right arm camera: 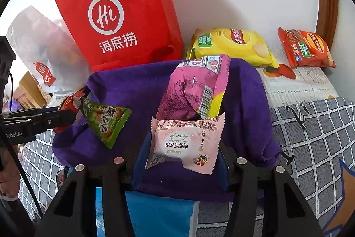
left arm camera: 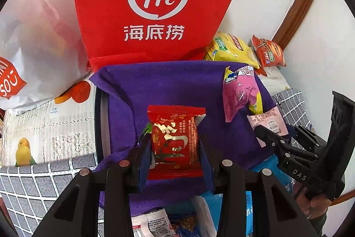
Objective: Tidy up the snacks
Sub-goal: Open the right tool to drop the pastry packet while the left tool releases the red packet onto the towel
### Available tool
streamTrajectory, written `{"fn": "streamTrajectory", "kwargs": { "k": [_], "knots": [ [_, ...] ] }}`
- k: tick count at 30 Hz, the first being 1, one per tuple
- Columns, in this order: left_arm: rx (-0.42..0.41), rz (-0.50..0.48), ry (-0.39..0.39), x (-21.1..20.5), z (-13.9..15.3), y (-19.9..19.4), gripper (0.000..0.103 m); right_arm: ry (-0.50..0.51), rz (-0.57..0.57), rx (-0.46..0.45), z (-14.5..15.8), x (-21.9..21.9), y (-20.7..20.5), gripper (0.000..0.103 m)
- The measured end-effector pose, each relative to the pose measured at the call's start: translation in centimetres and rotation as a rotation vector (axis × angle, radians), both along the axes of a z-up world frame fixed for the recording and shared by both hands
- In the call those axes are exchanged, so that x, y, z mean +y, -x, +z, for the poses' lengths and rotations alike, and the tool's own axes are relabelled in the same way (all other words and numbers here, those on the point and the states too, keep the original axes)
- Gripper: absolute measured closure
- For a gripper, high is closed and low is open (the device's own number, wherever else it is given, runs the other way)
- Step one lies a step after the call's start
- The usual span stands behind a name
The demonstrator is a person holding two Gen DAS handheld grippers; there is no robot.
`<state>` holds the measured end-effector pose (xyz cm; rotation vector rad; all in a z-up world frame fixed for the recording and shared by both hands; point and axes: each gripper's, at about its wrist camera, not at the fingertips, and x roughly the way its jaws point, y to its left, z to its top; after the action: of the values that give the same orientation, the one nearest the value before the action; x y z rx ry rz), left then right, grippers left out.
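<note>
Left tool (left arm camera: 175, 146) is clenched on a red snack packet (left arm camera: 175, 139), pads squeezing it from both sides, with a green triangular packet (right arm camera: 106, 123) wedged against its left pad; from the right wrist view that green one hangs off the side of the left tool's fingers. It looks pinched by a corner only, so my worry is it slips free and drops onto the purple cloth (left arm camera: 173, 83) below the tool or off its near edge.

Right tool (right arm camera: 182, 148) is gripping a pale pink packet (right arm camera: 186, 143), and a bigger magenta bag (right arm camera: 195, 90) stands just beyond the fingertips, leaning on the pink one's top edge. Whether the pads catch that bag too, I can't tell. If it's only propped, any tilt could topple it.

Both loads hover over the cloth; ahead of the tools stands a red tote bag (left arm camera: 155, 3), with a yellow chip bag (right arm camera: 233, 46) and an orange chip bag (right arm camera: 308, 48) off to the right on the bed.

Soft, air-filled wrappers: squeeze harder and they could crush or pop; ease off and they slide.
</note>
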<state>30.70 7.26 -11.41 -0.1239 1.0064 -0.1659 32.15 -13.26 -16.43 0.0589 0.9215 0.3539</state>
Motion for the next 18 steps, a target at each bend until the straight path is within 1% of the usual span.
{"fn": "streamTrajectory", "kwargs": {
  "k": [7, 18],
  "knots": [
    [0.012, 0.006, -0.005, -0.04, -0.58, -0.28, 0.064, 0.004, 0.001, 0.016, -0.34, 0.13, -0.13, 0.049],
    [0.004, 0.018, -0.006, -0.04, -0.75, -0.48, 0.064, 0.007, 0.005, 0.034, -0.55, 0.28, -0.21, 0.046]
  ]
}}
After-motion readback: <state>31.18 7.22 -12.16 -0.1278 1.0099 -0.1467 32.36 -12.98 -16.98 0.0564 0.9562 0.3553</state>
